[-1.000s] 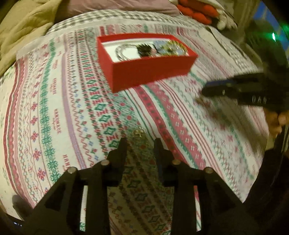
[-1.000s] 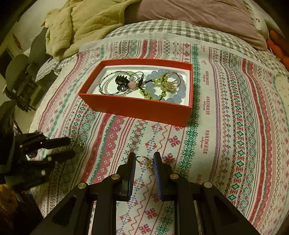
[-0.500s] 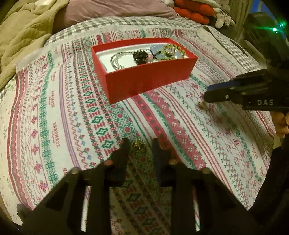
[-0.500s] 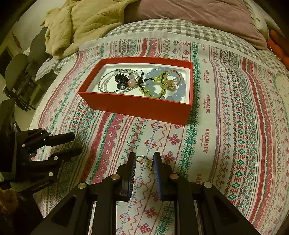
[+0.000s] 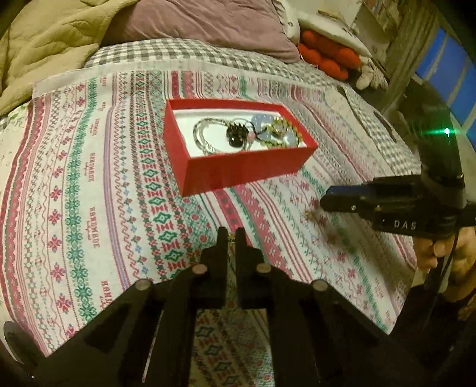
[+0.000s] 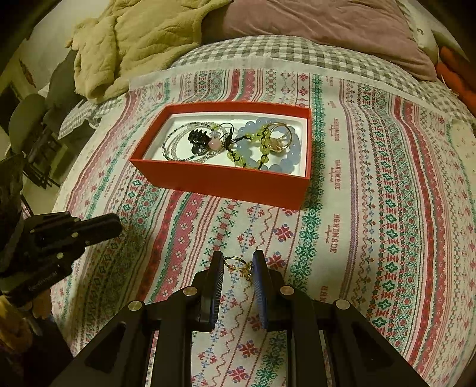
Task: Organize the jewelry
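Note:
A red box (image 5: pixel 244 171) (image 6: pixel 220 181) stands on the patterned cloth and holds bead bracelets, a chain, rings and a black clip. My left gripper (image 5: pixel 231 235) has closed on a small gold piece of jewelry (image 5: pixel 231 237) lying on the cloth in front of the box. It also shows in the right wrist view (image 6: pixel 114 227). My right gripper (image 6: pixel 237 263) is open around a gold ring (image 6: pixel 235 263) that lies on the cloth between its fingers. The right gripper shows in the left wrist view (image 5: pixel 330 198) beside that ring (image 5: pixel 309 214).
A patterned cloth (image 6: pixel 372 208) covers a checked bed. A mauve pillow (image 6: pixel 312 23) and a beige blanket (image 6: pixel 134 38) lie behind the box. Red stuffed things (image 5: pixel 327 56) sit at the far right. A chair (image 6: pixel 26 119) stands off the bed's left.
My left gripper's fingers have closed in on the small gold piece, and its view has tilted up. My right gripper has stayed open around the gold ring.

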### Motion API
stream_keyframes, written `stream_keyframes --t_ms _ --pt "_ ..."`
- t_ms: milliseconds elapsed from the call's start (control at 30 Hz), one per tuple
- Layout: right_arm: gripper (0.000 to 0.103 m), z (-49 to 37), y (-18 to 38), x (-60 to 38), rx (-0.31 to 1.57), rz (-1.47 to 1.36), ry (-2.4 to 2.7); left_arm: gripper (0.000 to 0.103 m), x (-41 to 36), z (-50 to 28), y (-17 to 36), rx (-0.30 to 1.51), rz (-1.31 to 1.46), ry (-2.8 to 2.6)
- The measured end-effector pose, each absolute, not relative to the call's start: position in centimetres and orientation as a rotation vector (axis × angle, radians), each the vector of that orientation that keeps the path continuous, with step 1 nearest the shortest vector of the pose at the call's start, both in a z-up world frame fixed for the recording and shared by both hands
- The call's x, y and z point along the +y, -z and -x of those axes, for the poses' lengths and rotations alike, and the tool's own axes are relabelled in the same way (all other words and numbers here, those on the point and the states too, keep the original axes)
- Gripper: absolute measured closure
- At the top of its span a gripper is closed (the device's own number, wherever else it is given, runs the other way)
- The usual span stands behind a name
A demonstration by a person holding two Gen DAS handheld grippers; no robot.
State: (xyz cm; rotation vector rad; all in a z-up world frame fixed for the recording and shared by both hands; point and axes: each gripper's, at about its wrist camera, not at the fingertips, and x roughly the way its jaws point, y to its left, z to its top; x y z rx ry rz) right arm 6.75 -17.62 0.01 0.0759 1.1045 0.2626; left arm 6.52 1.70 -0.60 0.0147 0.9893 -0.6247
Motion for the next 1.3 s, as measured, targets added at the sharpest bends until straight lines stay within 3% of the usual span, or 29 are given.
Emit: stream_keyframes --t_ms 633,1300 --pt "0.083 -7.8 -3.5 -18.2 1.026 -0.169 -0.276 0.098 0.9 -9.5 -2.6 0.942 0.139 0.62" --pt "0.083 -12.8 -2.8 -19.0 0.972 -0.305 -0.225 0.098 -1.6 -14.8 -0.8 0.907 0.083 0.373"
